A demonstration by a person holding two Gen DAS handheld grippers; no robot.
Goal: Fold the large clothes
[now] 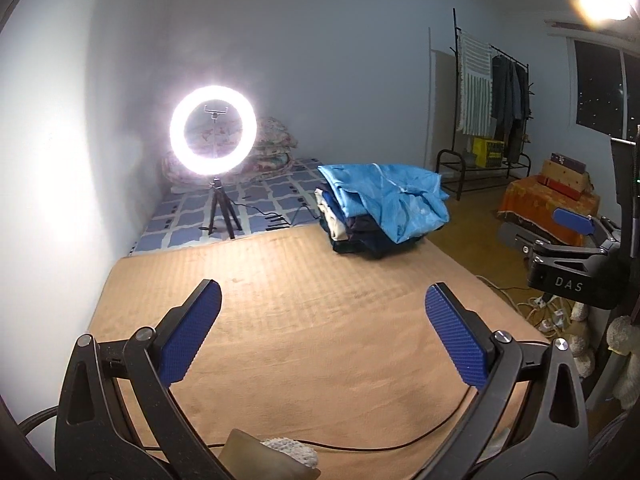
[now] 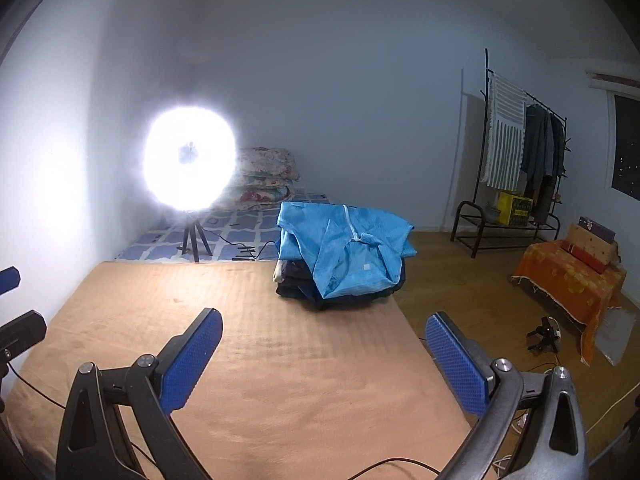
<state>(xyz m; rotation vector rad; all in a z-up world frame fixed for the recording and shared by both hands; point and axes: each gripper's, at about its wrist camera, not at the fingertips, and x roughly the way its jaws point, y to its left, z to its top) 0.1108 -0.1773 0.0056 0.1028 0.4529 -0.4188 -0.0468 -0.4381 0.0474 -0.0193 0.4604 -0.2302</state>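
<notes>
A pile of clothes (image 1: 360, 232) sits at the far right corner of a tan blanket (image 1: 304, 320) spread on the bed. A crumpled light blue garment (image 1: 392, 196) lies on top of darker and cream pieces. The pile also shows in the right wrist view (image 2: 320, 284), with the blue garment (image 2: 348, 244) on top. My left gripper (image 1: 322, 332) is open and empty, well short of the pile. My right gripper (image 2: 324, 356) is open and empty over the blanket (image 2: 248, 360), also short of the pile. The right gripper shows at the right edge of the left wrist view (image 1: 576, 240).
A lit ring light on a tripod (image 1: 214, 136) stands at the far left on a blue patterned sheet (image 1: 256, 204), with folded quilts (image 2: 264, 180) behind. A clothes rack (image 2: 516, 168) and an orange-covered box (image 2: 568, 276) stand on the wooden floor to the right. Cables cross the blanket's near edge.
</notes>
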